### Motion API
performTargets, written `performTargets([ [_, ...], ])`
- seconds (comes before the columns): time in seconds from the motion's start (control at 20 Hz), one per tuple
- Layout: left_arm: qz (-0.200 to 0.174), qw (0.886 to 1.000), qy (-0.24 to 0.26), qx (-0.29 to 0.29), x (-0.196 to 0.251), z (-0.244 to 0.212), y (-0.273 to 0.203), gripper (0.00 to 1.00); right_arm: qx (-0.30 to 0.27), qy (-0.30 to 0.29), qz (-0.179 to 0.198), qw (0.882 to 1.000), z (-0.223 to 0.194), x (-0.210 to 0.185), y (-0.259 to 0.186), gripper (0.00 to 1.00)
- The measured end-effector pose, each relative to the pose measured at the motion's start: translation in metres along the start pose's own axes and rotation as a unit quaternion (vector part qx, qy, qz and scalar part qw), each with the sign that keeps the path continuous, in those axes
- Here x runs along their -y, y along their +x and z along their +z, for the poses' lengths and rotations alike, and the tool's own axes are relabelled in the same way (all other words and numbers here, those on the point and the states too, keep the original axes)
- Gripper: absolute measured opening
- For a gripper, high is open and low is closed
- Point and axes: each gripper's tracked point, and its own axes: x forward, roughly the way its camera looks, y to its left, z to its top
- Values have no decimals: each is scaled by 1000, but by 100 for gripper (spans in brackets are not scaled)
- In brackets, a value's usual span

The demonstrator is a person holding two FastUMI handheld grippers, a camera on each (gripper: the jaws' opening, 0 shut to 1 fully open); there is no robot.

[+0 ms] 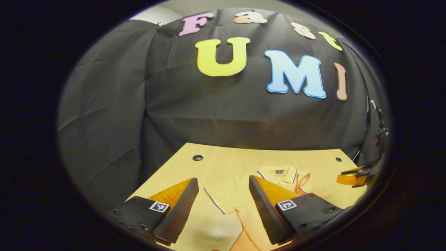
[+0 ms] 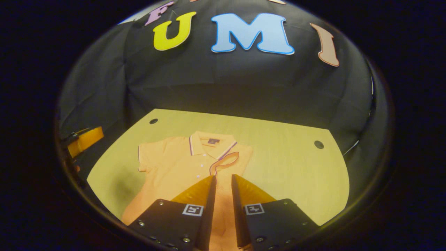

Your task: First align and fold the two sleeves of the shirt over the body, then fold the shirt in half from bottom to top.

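Right gripper (image 2: 223, 184) fingers are nearly closed, nothing seen held; left gripper (image 1: 223, 195) fingers are spread wide, empty. Beyond, the shirt (image 2: 174, 167) is laid flat on the bench (image 2: 296, 167). Judged light, limp, non-slippery; the spread sleeve (image 2: 148, 155) is best pinched at its hem.

surface: wooden table (image 2: 285, 167) with round holes | on it: orange polo shirt (image 2: 174, 167), lying flat

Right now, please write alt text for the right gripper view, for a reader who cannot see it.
An orange polo shirt lies flat on a wooden table, one sleeve already folded over its body. The right claw hovers above the shirt, its jaws nearly closed with a narrow gap.
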Motion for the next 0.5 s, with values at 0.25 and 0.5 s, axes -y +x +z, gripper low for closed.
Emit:
performTargets([
  [0.25, -13, 999, -4, -48, 1, -43, 56, 96, 16, 33, -25, 999, -3, 9, -45, 28],
  [0.5, -6, 995, -4, -100, -11, -94, 115, 96, 17, 56, -70, 996, -17, 30, -82, 28],
])
